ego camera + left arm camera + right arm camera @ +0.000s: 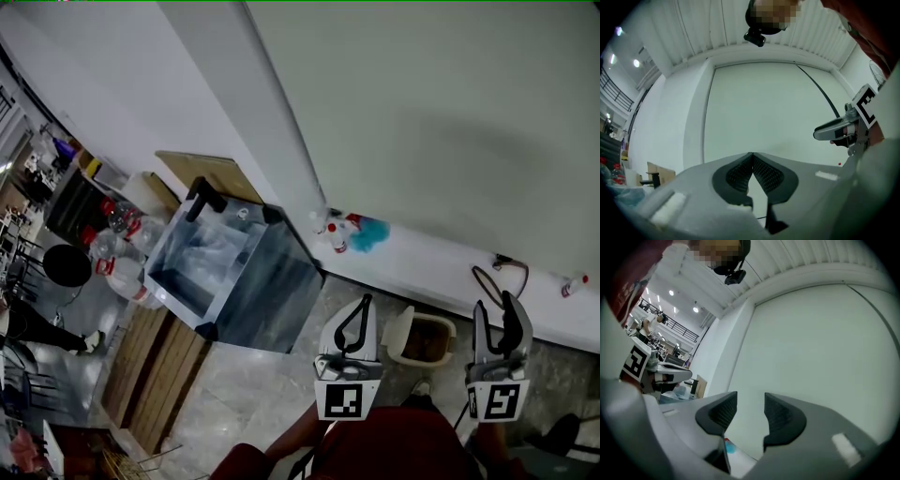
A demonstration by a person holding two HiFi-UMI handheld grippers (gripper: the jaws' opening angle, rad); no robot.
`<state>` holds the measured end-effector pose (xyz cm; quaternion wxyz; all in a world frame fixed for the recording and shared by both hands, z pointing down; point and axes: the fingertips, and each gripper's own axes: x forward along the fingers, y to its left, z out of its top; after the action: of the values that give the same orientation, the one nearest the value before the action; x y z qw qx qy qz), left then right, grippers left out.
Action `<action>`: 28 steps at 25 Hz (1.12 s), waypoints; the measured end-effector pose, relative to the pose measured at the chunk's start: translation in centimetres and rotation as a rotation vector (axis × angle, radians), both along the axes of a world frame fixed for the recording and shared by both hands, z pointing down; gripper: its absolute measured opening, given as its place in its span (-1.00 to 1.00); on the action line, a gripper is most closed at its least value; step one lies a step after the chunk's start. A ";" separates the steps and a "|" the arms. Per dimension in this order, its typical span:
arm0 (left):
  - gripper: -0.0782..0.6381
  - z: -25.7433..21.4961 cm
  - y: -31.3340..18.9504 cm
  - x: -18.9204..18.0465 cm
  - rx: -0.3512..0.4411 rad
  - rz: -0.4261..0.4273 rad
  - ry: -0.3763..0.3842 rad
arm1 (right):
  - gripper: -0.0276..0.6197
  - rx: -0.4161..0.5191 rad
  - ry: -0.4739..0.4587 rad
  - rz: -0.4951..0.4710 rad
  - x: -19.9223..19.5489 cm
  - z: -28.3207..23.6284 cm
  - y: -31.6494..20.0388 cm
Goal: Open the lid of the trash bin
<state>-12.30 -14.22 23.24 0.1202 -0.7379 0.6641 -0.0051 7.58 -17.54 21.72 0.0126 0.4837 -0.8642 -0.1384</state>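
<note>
Beside the beige trash bin (433, 339), the ribbed left gripper (753, 157) is pressed shut, empty; the right gripper (750, 404) is held parted, empty.

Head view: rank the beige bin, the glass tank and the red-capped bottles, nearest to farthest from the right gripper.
1. The bin, on the floor just left of the right gripper.
2. The tank, farther left, near the wall's corner.
3. The bottles, far left, beyond the tank.
</note>
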 end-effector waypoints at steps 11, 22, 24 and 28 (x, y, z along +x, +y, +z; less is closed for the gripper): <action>-0.77 -1.1 -0.8 1.3 0.028 0.023 0.092 | -0.37 0.018 -0.030 0.042 0.9 -1.1 0.2; -0.77 -0.4 -1.2 4.1 0.001 0.070 0.086 | -0.71 -0.009 -0.045 0.039 2.5 -0.5 0.8; -0.77 -0.2 -1.2 4.6 -0.011 0.074 0.098 | -0.81 -0.010 -0.046 0.040 2.9 -0.5 0.9; -0.77 -0.4 -1.4 5.6 0.000 0.089 0.107 | -0.91 -0.013 -0.040 0.046 3.6 -0.2 0.9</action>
<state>-6.73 -15.65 22.81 0.0847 -0.7660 0.6360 0.0397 11.16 -16.61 21.48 0.0017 0.5061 -0.8537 -0.1226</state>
